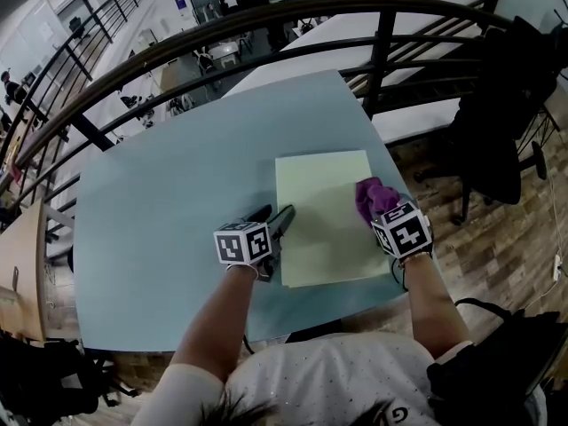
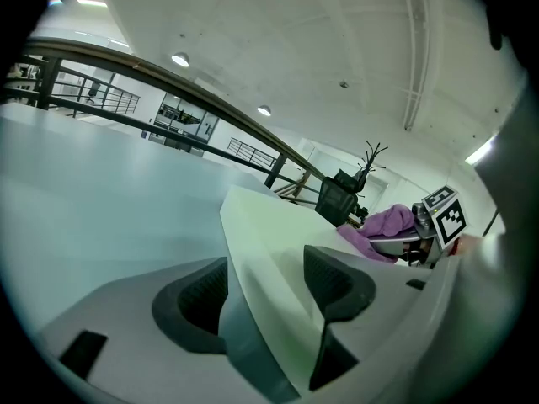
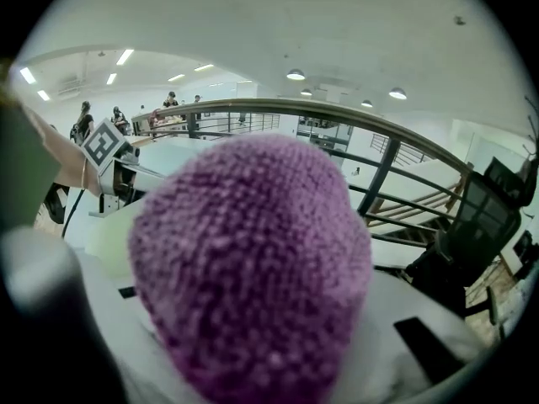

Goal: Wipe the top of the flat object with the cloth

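flat object (image 1: 324, 216): pale green, flat on table (image 1: 160, 202).
left gripper (image 2: 265, 297): jaws clamped over flat object's left edge.
right gripper (image 1: 387, 213): closed on purple cloth (image 1: 374, 195), at flat object's right edge.

No word, brand or number could be read. The left marker cube (image 1: 242, 243) and the right marker cube (image 1: 402, 232), both over the desk's near edge, carried only black-and-white square patterns (codes, not letters). A pale mark low on the person's shirt (image 1: 337, 371) looked like part of a letter, cut off by the frame. A blue panel (image 1: 180, 3) far beyond the desk's far-left corner was too small to read.
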A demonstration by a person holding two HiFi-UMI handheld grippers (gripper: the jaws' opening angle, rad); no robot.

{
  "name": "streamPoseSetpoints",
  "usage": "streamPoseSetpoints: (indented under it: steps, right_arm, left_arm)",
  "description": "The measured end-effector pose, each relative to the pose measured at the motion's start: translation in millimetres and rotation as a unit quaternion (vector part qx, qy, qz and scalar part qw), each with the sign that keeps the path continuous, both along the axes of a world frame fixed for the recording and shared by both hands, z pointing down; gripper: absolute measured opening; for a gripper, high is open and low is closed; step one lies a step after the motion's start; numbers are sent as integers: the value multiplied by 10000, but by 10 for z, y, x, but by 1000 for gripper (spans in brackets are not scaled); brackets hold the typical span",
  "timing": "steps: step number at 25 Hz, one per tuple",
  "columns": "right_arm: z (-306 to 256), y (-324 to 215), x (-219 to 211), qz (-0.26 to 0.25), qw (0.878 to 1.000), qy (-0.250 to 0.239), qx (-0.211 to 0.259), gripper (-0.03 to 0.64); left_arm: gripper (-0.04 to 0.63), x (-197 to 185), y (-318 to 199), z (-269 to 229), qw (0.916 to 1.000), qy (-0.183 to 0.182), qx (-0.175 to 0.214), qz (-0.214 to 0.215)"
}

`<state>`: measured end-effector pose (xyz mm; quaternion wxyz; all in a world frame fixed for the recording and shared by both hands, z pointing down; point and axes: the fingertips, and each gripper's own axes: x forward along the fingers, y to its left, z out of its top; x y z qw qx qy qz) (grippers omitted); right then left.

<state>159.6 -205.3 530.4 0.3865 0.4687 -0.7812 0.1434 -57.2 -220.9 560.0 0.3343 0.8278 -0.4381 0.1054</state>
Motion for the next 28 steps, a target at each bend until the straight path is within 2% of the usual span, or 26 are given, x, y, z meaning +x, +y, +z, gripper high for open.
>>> streamPoseSetpoints:
  steps: [1, 3, 5, 7, 9, 11, 14, 17, 22, 28]
  right_arm:
    - [-41, -22, 4, -8, 9998, 179, 108, 35]
    - [-190, -34, -174, -377, 9977, 344, 443, 34]
    - [-346, 79, -597, -951, 9934, -287, 567, 34]
    - [-439, 284, -1107, -1486, 9817, -1149, 313, 34]
    - [-422, 505, -1570, -2066, 9676, -1452, -90, 34]
    - [-316, 709, -1908, -2684, 9551, -1215, -322, 34]
    - [-78, 908, -2135, -3342, 9402, -476, -453, 34]
    - [72, 864, -2094, -3273, 9439, -14, -438, 34]
    - [111, 568, -1675, -2506, 9675, 204, -262, 34]
    - [94, 407, -1127, -1748, 9843, 166, -160, 34]
  left_arm:
    - [279, -10, -5, -3, 10000, -4, 10, -7]
    - [279, -25, -14, -4, 10000, -11, 32, -22]
    - [279, -23, -6, 1, 10000, 11, 2, -11]
    - [279, -21, -1, 3, 10000, 58, -63, 27]
    - [279, -24, -10, 1, 9999, 79, -86, 41]
    - [279, -18, -13, -2, 10000, 71, -67, 17]
    - [279, 3, 6, 4, 10000, 76, -62, 16]
    - [279, 7, 11, -9, 10000, 44, -8, 6]
    - [279, -2, -31, -7, 10000, -17, 92, -17]
    - [279, -42, -21, 4, 10000, -60, 57, -20]
